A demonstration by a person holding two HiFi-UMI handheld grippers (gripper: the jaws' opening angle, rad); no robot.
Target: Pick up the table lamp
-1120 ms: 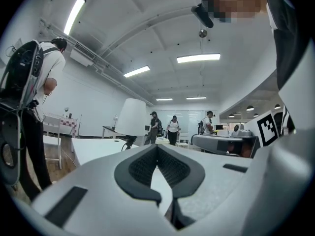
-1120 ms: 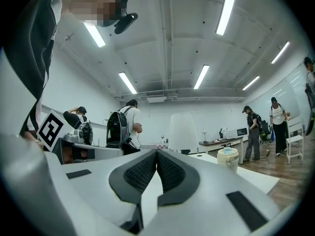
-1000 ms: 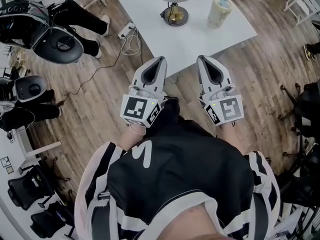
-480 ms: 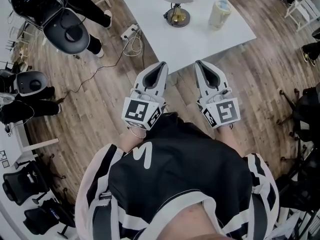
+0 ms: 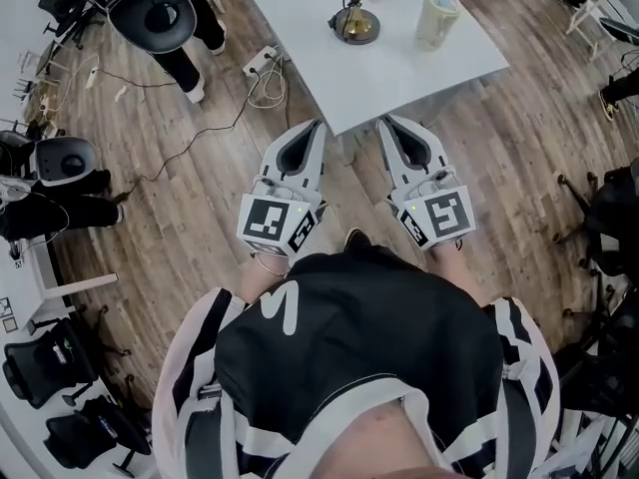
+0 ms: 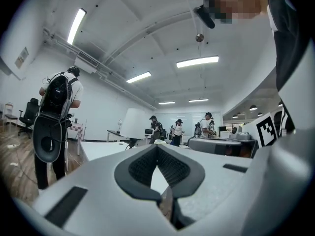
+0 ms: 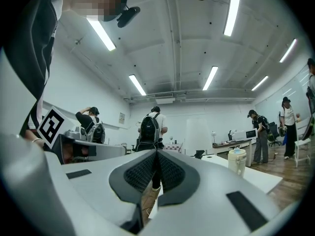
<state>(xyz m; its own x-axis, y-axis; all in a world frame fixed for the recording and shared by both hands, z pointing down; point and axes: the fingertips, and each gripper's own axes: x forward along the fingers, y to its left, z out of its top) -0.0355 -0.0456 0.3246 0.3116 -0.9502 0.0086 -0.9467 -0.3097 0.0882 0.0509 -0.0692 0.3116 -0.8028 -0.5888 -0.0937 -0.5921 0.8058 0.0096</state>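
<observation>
White-shaded and set on a round brass-coloured base, the table lamp (image 5: 354,26) stands upright on a white table (image 5: 399,63) at the far edge of the head view. A pale lidded jug (image 5: 436,18) sits near it on the same table, apart from the lamp.

Nearer the camera, a person in a black and white top holds two grey grippers side by side over a wooden floor (image 5: 180,198). The left gripper (image 5: 318,126) and the right gripper (image 5: 383,123) both point level toward the table, with their tips just at its near corner. Each gripper's own view shows its two dark ribbed pads pressed together at the tip, clenched on nothing.

A power strip (image 5: 262,63) with a coiled cable lies on the floor beside the table. Other people stand in the room, one close by on the left wearing a backpack rig.

The task looks barely begun. Nothing has been grasped, and the lamp is well apart from both grippers, across most of the table. What remains, by this view, is the whole pick: reaching the lamp, spreading one pair of fingers, closing on its stem or base, and lifting it.
</observation>
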